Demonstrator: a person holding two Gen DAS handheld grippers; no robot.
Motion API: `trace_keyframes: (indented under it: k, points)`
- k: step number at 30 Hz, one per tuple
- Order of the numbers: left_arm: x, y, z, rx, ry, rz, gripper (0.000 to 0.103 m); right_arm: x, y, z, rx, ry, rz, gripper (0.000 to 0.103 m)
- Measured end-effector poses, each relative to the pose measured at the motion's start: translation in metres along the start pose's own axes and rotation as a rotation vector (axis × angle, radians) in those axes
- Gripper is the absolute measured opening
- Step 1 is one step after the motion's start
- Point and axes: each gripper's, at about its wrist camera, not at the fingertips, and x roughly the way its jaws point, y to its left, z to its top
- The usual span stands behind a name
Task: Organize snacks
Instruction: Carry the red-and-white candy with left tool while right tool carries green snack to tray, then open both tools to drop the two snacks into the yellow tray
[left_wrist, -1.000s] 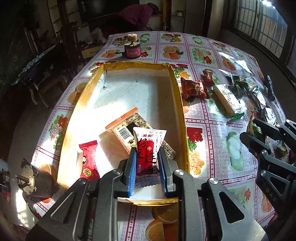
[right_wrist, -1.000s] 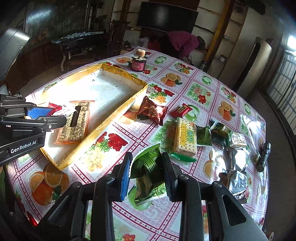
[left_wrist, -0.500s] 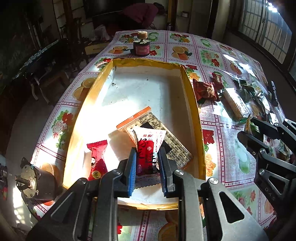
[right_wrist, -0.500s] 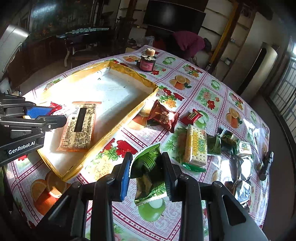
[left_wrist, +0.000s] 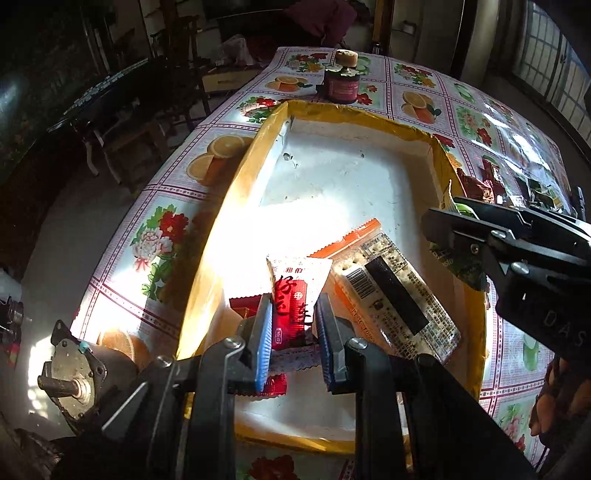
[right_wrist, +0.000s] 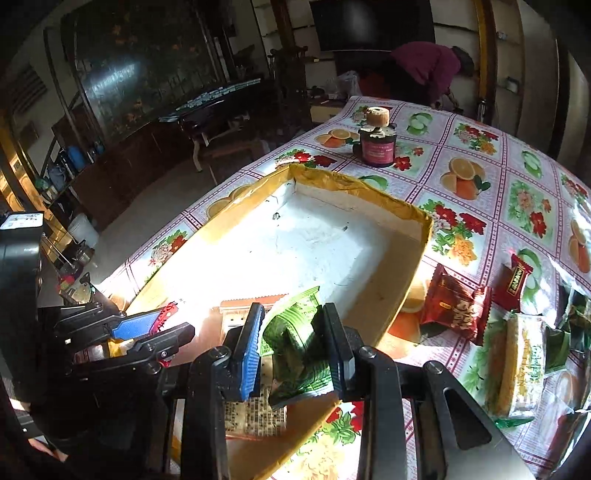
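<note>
My left tool (left_wrist: 293, 336) is clamped on a red-and-white packet (left_wrist: 295, 291) pointing lengthwise away over the tray (left_wrist: 373, 118), my right tool (right_wrist: 295, 347) pinches a green packet (right_wrist: 295, 343) upright above its near corner, a cracker pack (left_wrist: 391, 295) lies diagonally between, with a jar (right_wrist: 377, 142) on the bench (right_wrist: 480, 162) beyond.

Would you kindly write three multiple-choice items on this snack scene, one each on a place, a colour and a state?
1. Where does the dark jar stand?
A. inside the box
B. on the table beyond the box
C. on the floor

2. What colour is the packet in the right gripper?
A. green
B. blue
C. white

3. The left gripper is:
A. wide open, empty
B. shut on a red-and-white packet
C. out of view

Answers:
B, the jar stands past the box rim.
A, the right gripper pinches a green packet.
B, the left gripper grips a red-and-white packet.
</note>
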Motion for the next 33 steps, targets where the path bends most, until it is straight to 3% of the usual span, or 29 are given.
trace_keyframes:
  k: [10,15,19,22,26,33]
  points:
    - [0.018,-0.009,-0.006,0.031,0.037,0.033,0.028,0.028,-0.010,-0.006,0.029,0.060,0.007,0.033]
    - [0.010,-0.012,-0.007,0.041,0.026,0.045,0.046,0.018,-0.012,-0.008,0.038,0.044,0.008,0.034]
    - [-0.003,-0.018,-0.009,0.054,-0.006,0.069,0.062,0.003,-0.015,-0.013,0.046,0.019,0.001,0.045]
    - [-0.015,-0.023,-0.011,0.055,-0.035,0.078,0.066,-0.013,-0.023,-0.023,0.070,-0.002,0.000,0.048]
    - [-0.029,-0.034,-0.013,0.055,-0.068,0.066,0.067,-0.042,-0.042,-0.040,0.121,-0.035,-0.060,0.061]
    - [-0.046,-0.072,-0.019,0.084,-0.097,0.017,0.072,-0.090,-0.073,-0.075,0.186,-0.066,-0.221,0.072]
